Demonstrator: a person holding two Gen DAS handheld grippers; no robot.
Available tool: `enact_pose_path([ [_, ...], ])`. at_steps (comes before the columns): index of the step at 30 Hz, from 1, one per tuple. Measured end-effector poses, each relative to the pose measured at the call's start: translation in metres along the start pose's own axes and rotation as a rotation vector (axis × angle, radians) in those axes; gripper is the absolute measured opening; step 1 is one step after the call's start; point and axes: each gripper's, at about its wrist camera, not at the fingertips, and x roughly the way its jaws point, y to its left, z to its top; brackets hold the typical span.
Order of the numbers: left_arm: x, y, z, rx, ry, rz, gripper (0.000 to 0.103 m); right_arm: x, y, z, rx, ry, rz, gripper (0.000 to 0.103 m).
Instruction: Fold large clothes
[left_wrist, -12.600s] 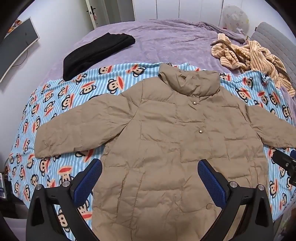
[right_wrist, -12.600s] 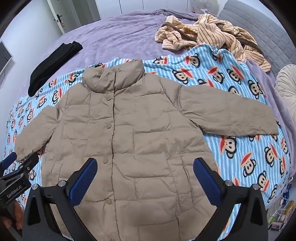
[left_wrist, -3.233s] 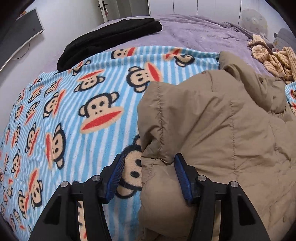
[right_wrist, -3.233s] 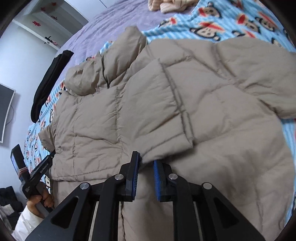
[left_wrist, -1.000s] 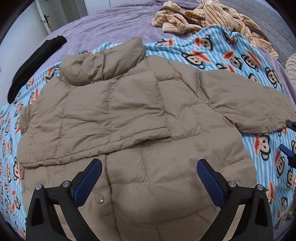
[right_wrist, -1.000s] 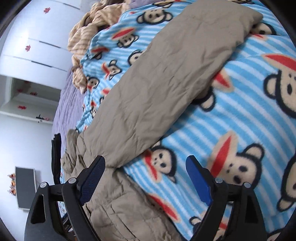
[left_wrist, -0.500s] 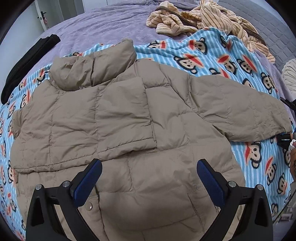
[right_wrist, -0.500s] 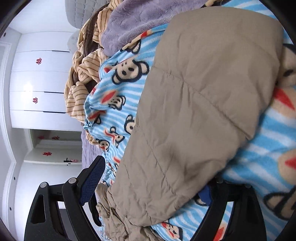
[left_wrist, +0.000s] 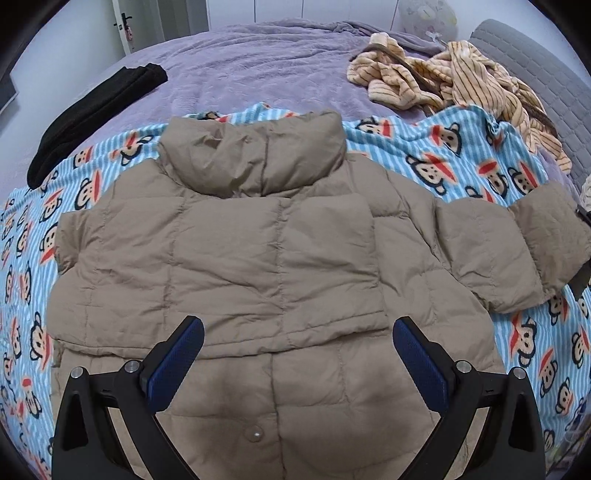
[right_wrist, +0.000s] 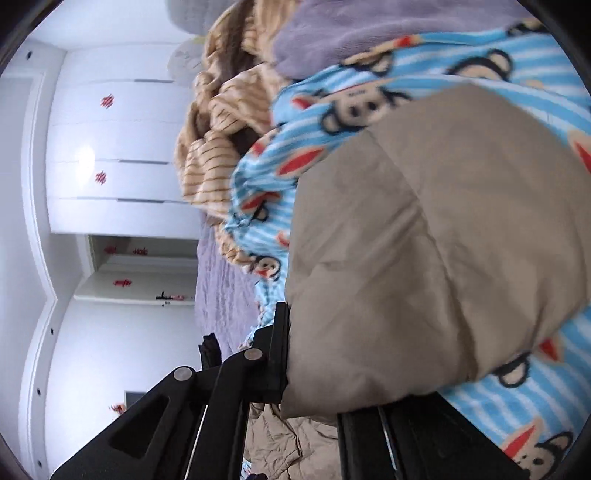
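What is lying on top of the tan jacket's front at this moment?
One sleeve of the tan jacket lies folded across its chest, hiding the upper snaps; one snap shows below. The other sleeve, off to the side, is gripped by the right gripper. The left gripper hovers open.

So the whole setup sits on a bed (left_wrist: 258, 55) covered in a fuzzy purple spread. Lying straight on that spread: a blue-striped monkey-print blanket (left_wrist: 461, 155) across the near half, a folded black garment (left_wrist: 92, 110) off on the left side, and a crumpled tan striped fleece thing (left_wrist: 443, 85) up by the grey headboard (left_wrist: 535, 62) on the right. The tan puffer jacket (left_wrist: 258, 258) lies flat on the monkey blanket, collar pointing toward the far end of the bed.
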Motion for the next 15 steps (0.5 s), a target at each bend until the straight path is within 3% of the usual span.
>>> enact_pose_path([
  [4, 0.001, 0.031, 0.003, -0.041, -0.017, 0.043, 0.102, 0.038, 0.082, -0.032, -0.272, 0.077, 0.000, 0.005],
  [10, 0.000, 0.078, 0.000, -0.111, -0.027, 0.074, 0.102, 0.128, 0.186, -0.145, -0.706, 0.244, -0.020, 0.005],
  [15, -0.005, 0.112, 0.000, -0.136, -0.047, 0.094, 0.102, 0.193, 0.203, -0.238, -0.890, 0.375, -0.089, 0.005],
])
